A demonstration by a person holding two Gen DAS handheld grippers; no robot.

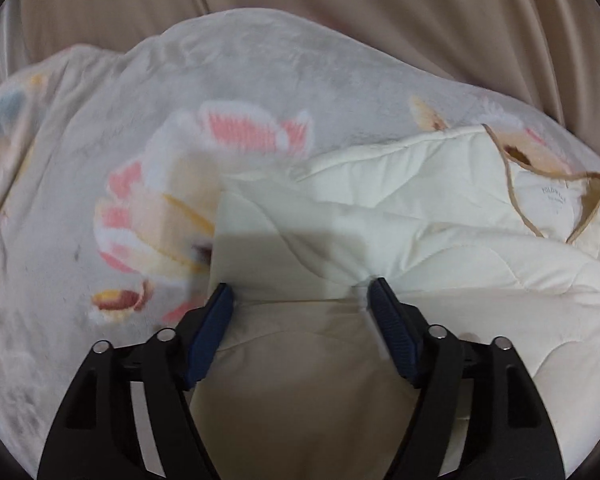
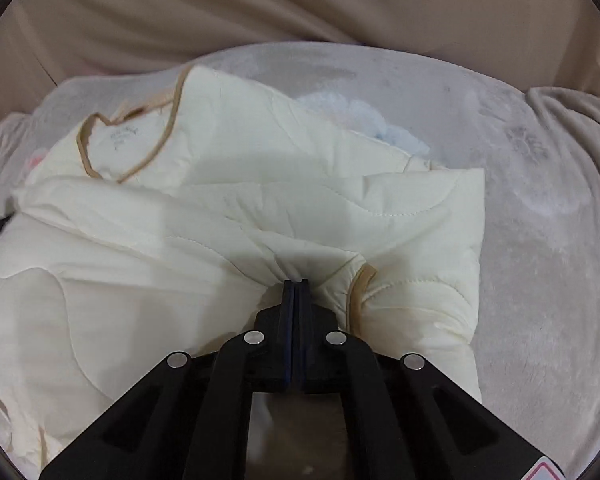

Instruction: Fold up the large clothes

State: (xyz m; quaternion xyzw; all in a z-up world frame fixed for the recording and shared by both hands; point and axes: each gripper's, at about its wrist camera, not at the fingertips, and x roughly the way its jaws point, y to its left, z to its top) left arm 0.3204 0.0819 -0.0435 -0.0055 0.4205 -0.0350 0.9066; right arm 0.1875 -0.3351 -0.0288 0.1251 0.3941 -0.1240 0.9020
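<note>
In the left wrist view, we see the cream quilted garment (image 1: 400,216) lying on the floral blanket (image 1: 100,152), whose bare stretch spreads left of the garment. Our left gripper (image 1: 300,292) stands spread wide over the garment's edge, its pads not pressing the cloth.

In the right wrist view, bare blanket (image 2: 540,220) lies right of the garment (image 2: 180,220). Our right gripper (image 2: 296,282) is clenched on a bunched fold of the garment beside its tan-trimmed cuff (image 2: 358,284).
</note>
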